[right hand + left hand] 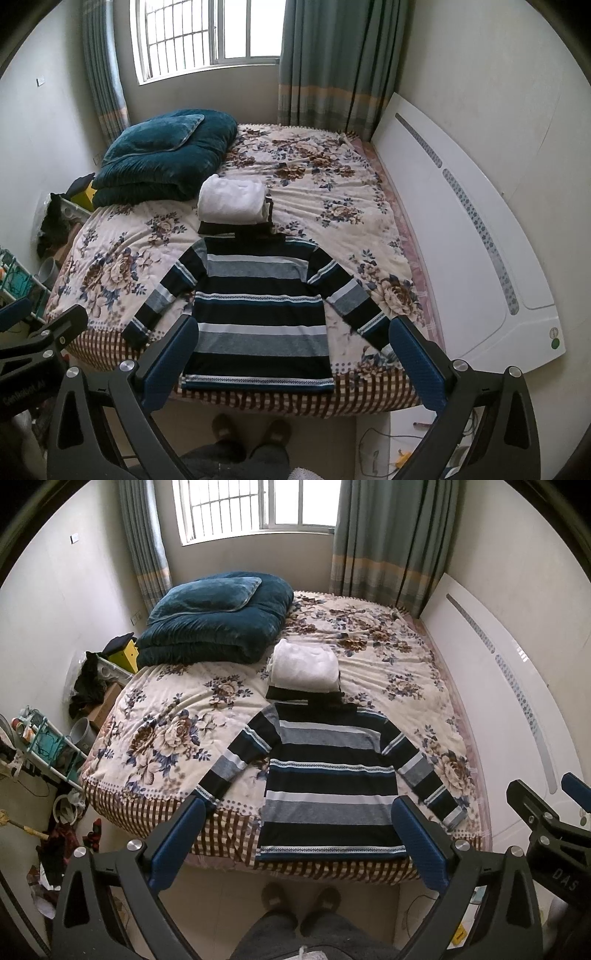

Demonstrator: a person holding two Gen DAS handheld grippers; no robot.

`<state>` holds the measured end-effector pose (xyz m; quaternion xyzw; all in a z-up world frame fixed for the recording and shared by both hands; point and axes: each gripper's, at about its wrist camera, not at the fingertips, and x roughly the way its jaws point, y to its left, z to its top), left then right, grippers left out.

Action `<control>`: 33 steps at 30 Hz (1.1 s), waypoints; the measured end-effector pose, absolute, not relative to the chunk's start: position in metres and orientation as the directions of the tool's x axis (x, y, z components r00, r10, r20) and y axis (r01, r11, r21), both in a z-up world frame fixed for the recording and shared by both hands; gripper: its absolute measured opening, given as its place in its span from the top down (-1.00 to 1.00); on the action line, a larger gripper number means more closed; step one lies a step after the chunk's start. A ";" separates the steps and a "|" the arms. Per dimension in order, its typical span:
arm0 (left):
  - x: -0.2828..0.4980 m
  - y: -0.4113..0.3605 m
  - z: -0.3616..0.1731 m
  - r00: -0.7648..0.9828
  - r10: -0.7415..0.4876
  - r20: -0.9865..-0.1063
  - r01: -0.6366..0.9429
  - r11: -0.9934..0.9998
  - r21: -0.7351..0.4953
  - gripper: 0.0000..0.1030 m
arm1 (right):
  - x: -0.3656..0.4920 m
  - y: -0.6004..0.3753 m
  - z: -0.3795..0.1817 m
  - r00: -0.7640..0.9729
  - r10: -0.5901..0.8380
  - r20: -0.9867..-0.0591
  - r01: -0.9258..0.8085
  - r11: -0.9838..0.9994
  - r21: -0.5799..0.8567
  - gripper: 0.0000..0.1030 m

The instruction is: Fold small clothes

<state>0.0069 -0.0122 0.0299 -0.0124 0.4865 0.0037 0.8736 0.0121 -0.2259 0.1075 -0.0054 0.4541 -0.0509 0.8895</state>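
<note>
A: What could have gone wrong there?

B: The left gripper (299, 843) hung over the bed's (155, 709) near edge, jaws spread wide and empty. A pinch taking only the top layer would have skewed the fold, I'd judge.

A: And the striped sweater (328, 779)?

B: It lay flat, front down or up I couldn't tell, sleeves angled out, hem at the bed's edge, below folded white clothes (304, 668). The right gripper (293, 363) was likewise released.

The letters "DAS" are showing on the black body of the right gripper (546, 805); the white lettering on the left gripper (40, 325) is staying too blurred to read.
</note>
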 end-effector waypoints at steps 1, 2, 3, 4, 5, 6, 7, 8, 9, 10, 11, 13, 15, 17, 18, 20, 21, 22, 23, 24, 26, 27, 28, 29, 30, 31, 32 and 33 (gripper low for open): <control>0.006 -0.011 0.028 0.527 -0.004 -0.850 -0.018 1.000 -0.016 -1.00 | 0.012 -0.226 0.107 0.583 -0.096 -0.807 0.087 0.995 -0.055 -1.00; 0.006 -0.011 0.029 0.527 -0.005 -0.850 -0.018 1.000 -0.017 -1.00 | 0.012 -0.226 0.107 0.582 -0.096 -0.807 0.087 0.995 -0.056 -1.00; 0.006 -0.011 0.029 0.528 -0.005 -0.849 -0.020 1.000 -0.018 -1.00 | 0.012 -0.227 0.109 0.582 -0.094 -0.808 0.086 0.995 -0.054 -1.00; 0.005 -0.011 0.029 0.528 -0.005 -0.849 -0.019 1.000 -0.017 -1.00 | 0.012 -0.227 0.109 0.582 -0.095 -0.807 0.087 0.995 -0.054 -1.00; 0.006 -0.011 0.029 0.528 -0.004 -0.849 -0.020 1.000 -0.017 -1.00 | 0.012 -0.227 0.109 0.583 -0.096 -0.807 0.087 0.995 -0.055 -1.00; 0.005 -0.011 0.029 0.528 -0.006 -0.849 -0.019 1.000 -0.018 -1.00 | 0.012 -0.227 0.109 0.583 -0.096 -0.806 0.087 0.995 -0.056 -1.00; 0.006 -0.012 0.030 0.527 -0.006 -0.850 -0.019 1.000 -0.019 -1.00 | 0.012 -0.227 0.110 0.583 -0.096 -0.807 0.087 0.995 -0.055 -1.00; 0.005 -0.011 0.029 0.529 -0.005 -0.849 -0.018 1.000 -0.017 -1.00 | 0.012 -0.227 0.109 0.583 -0.096 -0.807 0.087 0.995 -0.055 -1.00; 0.006 -0.012 0.030 0.528 -0.005 -0.849 -0.018 1.000 -0.017 -1.00 | 0.012 -0.226 0.109 0.583 -0.096 -0.807 0.086 0.995 -0.056 -1.00; 0.004 -0.010 0.028 0.529 -0.007 -0.849 -0.017 1.000 -0.019 -1.00 | 0.012 -0.227 0.108 0.583 -0.096 -0.807 0.087 0.995 -0.055 -1.00; 0.006 -0.012 0.030 0.528 -0.008 -0.849 -0.017 1.000 -0.020 -1.00 | 0.012 -0.226 0.108 0.583 -0.096 -0.807 0.087 0.995 -0.055 -1.00; 0.006 -0.012 0.030 0.528 -0.005 -0.849 -0.016 1.000 -0.016 -1.00 | 0.011 -0.226 0.108 0.583 -0.094 -0.807 0.086 0.995 -0.054 -1.00; 0.005 -0.011 0.031 0.530 -0.009 -0.848 -0.018 1.000 -0.021 -1.00 | 0.012 -0.227 0.110 0.581 -0.094 -0.808 0.086 0.995 -0.055 -1.00; 0.007 -0.013 0.033 0.527 -0.008 -0.850 -0.015 1.000 -0.019 -1.00 | 0.012 -0.227 0.111 0.580 -0.094 -0.809 0.086 0.995 -0.053 -1.00; 0.005 -0.011 0.031 0.530 -0.008 -0.848 -0.017 1.000 -0.020 -1.00 | 0.011 -0.226 0.109 0.581 -0.091 -0.809 0.085 0.995 -0.051 -1.00; 0.007 -0.012 0.032 0.532 -0.004 -0.847 -0.019 1.000 -0.017 -1.00 | 0.012 -0.226 0.112 0.578 -0.090 -0.811 0.087 0.995 -0.048 -1.00; 0.007 -0.012 0.032 0.535 0.001 -0.845 -0.021 1.000 -0.012 -1.00 | 0.012 -0.227 0.111 0.578 -0.089 -0.811 0.087 0.995 -0.047 -1.00; 0.011 -0.012 0.033 0.544 0.009 -0.839 -0.025 1.000 -0.006 -1.00 | 0.012 -0.228 0.112 0.575 -0.087 -0.814 0.091 0.995 -0.042 -1.00; 0.016 -0.012 0.034 0.561 0.020 -0.828 -0.029 1.000 0.004 -1.00 | 0.015 -0.231 0.111 0.572 -0.086 -0.816 0.097 0.995 -0.037 -1.00; 0.023 -0.011 0.032 0.574 0.032 -0.818 -0.034 0.999 0.015 -1.00 | 0.018 -0.234 0.109 0.570 -0.089 -0.817 0.108 0.994 -0.033 -1.00; 0.039 -0.008 0.027 0.608 0.056 -0.792 -0.049 0.998 0.034 -1.00 | 0.023 -0.246 0.102 0.554 -0.103 -0.826 0.153 0.988 -0.020 -1.00; 0.045 -0.005 0.023 0.621 0.065 -0.781 -0.056 0.998 0.039 -1.00 | 0.028 -0.251 0.082 0.546 -0.112 -0.830 0.183 0.983 -0.013 -1.00; 0.055 -0.004 0.017 0.638 0.081 -0.766 -0.061 0.997 0.055 -1.00 | 0.032 -0.260 0.073 0.534 -0.131 -0.835 0.224 0.974 -0.009 -1.00; 0.063 -0.001 0.009 0.648 0.091 -0.756 -0.059 0.996 0.069 -1.00 | 0.035 -0.272 0.064 0.515 -0.154 -0.843 0.271 0.963 -0.011 -1.00; 0.073 0.000 -0.002 0.658 0.102 -0.746 -0.053 0.995 0.089 -1.00 | 0.041 -0.282 0.050 0.501 -0.170 -0.849 0.311 0.950 -0.006 -1.00; 0.083 0.002 -0.016 0.653 0.107 -0.750 -0.039 0.993 0.108 -1.00 | 0.043 -0.298 0.036 0.476 -0.195 -0.857 0.368 0.930 -0.007 -1.00; 0.093 0.003 -0.032 0.644 0.101 -0.758 -0.021 0.993 0.114 -1.00 | 0.045 -0.311 0.025 0.449 -0.218 -0.867 0.412 0.911 -0.016 -1.00; 0.102 0.002 -0.046 0.641 0.094 -0.762 -0.009 0.993 0.115 -1.00 | 0.047 -0.330 0.009 0.422 -0.234 -0.876 0.462 0.887 -0.014 -1.00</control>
